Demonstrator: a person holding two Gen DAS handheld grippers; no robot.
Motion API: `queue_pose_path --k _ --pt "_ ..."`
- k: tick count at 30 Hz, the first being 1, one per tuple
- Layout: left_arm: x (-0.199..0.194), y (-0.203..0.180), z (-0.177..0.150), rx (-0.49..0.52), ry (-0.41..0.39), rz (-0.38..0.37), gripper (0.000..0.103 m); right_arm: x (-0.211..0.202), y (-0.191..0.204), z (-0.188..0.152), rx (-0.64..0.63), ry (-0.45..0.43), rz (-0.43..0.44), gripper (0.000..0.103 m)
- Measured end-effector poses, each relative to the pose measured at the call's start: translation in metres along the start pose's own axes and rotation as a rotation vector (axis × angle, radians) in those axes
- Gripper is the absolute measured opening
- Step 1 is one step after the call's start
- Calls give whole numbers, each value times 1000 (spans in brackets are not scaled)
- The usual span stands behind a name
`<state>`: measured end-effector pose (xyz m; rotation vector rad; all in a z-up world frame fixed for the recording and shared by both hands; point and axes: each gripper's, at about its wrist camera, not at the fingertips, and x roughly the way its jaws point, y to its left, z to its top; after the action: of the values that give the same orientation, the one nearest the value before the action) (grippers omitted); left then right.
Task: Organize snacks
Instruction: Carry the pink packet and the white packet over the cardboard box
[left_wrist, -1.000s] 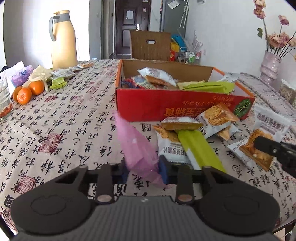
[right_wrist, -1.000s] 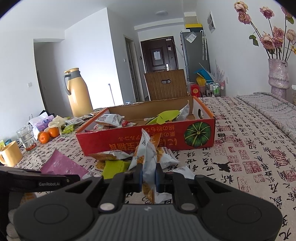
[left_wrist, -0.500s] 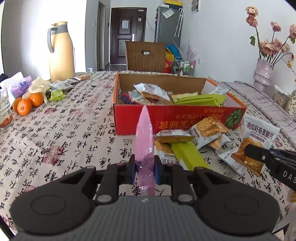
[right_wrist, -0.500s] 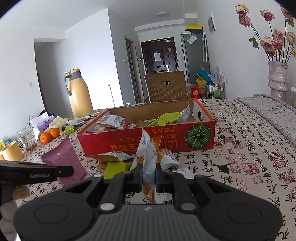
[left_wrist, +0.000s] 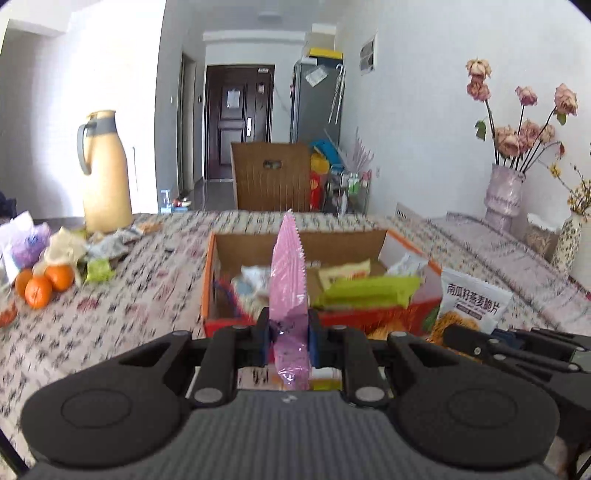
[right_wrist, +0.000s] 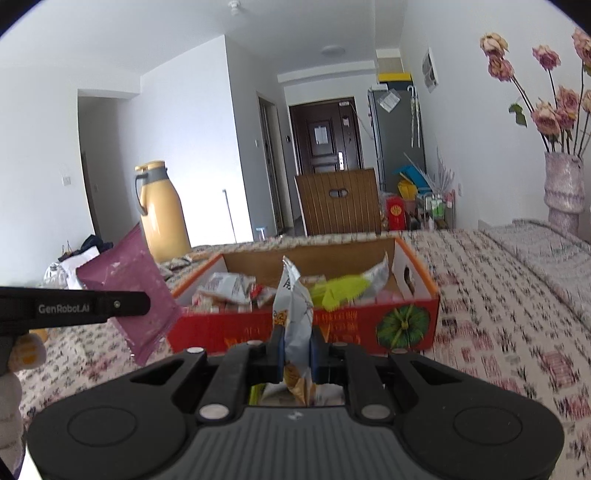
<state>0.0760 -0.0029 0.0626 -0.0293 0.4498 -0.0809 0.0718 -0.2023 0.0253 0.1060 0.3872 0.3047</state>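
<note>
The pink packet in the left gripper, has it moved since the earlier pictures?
Yes. The pink packet has gone up: in the right wrist view it now stands above the red box's rim, where earlier it lay low beside the box.

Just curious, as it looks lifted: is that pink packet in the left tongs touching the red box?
Apart. The right wrist view shows the pink packet hanging in the left tongs, with tablecloth visible between it and the red box.
</note>
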Motion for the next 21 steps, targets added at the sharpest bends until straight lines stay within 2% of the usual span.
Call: queue_pose_path --k 11,21 --pt "47 -6 42 -7 -44 -8 19 47 -11 49 -19 -57 -4 12" --pt "113 -6 64 -23 -58 22 19 117 -27 77 -17 -37 -15 12"
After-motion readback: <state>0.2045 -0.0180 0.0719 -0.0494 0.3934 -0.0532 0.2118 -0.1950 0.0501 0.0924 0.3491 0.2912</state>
